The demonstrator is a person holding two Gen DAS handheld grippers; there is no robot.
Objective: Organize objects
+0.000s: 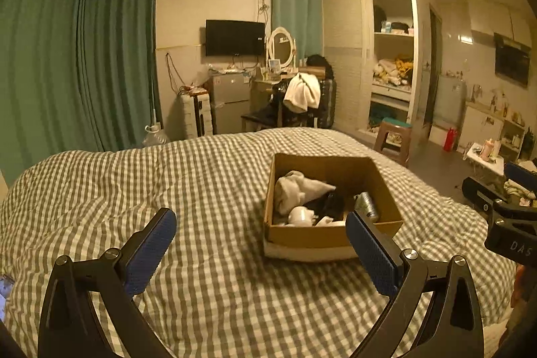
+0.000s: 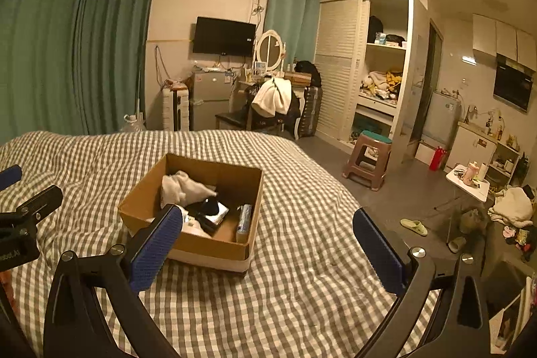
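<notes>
Cardboard box (image 1: 335, 235) of soft and hard oddments on checked bed (image 1: 201, 173).
Left gripper (image 1: 260, 249) and right gripper (image 2: 268, 244) both jaws wide, empty; box at twelve o'clock looks light, grip its stiff rim.

Half buried under the pale cloth (image 1: 297, 188) and a black item (image 2: 209, 207) inside the cardboard box (image 1: 335, 239): contents too jumbled to name. Blocked in part by a blue fingertip (image 2: 157, 249). Right gripper (image 1: 513, 207) cut off at frame edge.
</notes>
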